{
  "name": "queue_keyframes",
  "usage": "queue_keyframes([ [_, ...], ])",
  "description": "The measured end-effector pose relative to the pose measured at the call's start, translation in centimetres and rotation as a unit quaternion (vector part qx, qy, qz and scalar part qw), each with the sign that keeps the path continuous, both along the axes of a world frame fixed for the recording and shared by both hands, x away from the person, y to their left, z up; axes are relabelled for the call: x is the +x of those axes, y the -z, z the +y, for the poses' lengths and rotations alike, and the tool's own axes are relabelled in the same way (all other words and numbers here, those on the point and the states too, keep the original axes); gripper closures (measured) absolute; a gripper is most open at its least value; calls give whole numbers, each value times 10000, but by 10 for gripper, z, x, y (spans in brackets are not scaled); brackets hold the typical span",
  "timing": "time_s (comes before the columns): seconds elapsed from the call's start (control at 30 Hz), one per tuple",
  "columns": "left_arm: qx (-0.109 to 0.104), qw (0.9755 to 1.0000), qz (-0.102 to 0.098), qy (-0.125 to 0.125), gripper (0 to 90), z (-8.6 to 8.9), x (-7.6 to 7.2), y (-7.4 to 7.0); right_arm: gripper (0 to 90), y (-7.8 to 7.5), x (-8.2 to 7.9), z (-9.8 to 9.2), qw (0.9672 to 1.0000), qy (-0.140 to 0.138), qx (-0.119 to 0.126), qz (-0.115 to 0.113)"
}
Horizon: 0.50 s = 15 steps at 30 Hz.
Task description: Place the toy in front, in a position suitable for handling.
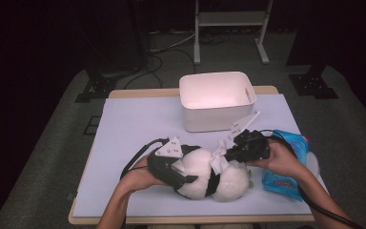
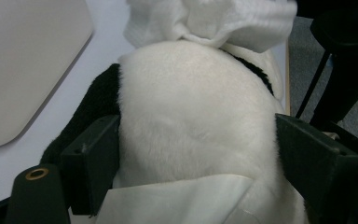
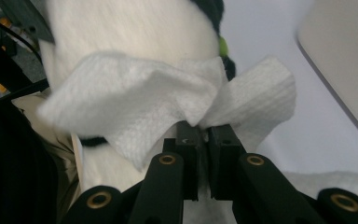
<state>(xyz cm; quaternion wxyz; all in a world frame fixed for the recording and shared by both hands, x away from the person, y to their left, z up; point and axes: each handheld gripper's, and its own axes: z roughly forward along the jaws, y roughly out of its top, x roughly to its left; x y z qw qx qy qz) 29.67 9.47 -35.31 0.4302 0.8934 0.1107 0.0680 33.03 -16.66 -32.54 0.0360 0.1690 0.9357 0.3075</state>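
Hidden parts: my left gripper (image 1: 183, 174) covers the near flank of the plush panda (image 1: 209, 176); its face cannot be made out, and in the left gripper view its lower half is cut off by the frame.
Hard to tell: the print on the blue wipe pack (image 1: 288, 164), lying just right of the panda, is too blurred to read, and my right hand (image 1: 279, 160) covers part of it.
Left gripper: jaws wide, pressed against both sides of the panda's round white body (image 2: 191, 121), holding it on the white table mat (image 1: 133, 133).
Right gripper (image 1: 228, 155): jaws pinched nearly together on a white wipe (image 3: 168, 102), held just above the panda's top.
Panda: on the mat's near middle, in front of the bin; fur short, dense and fluffy, white bulges with black bands, a small green spot (image 3: 222, 46) at one side.
Wipe: thin, crumpled, faintly ribbed weave, folds fanning out to both sides of my jaws.
Bin (image 1: 217, 100): beyond the panda, white plastic, rectangular with rounded corners, smooth walls, a slot handle in its right end.
Label: a flat cream tag (image 2: 177, 200) lies against the panda's fur, between my left jaws.
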Motion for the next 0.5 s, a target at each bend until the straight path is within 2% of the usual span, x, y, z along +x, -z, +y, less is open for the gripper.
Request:
queue_keyframes([
  [0.13,19,10000,-2,-32,178,1,-1,0,838,-4,3,22,9996,-165,-236,-72],
  [0.23,-48,10000,33,-50,178,2,-1,1,838,-11,6,32,9993,-250,-264,-110],
  [0.4,-27,10000,17,-41,178,2,-2,1,838,-22,8,52,9985,-437,-266,-203],
  [0.5,-19,10000,26,-37,178,2,-2,1,838,-26,10,64,9982,-496,-318,-150],
])
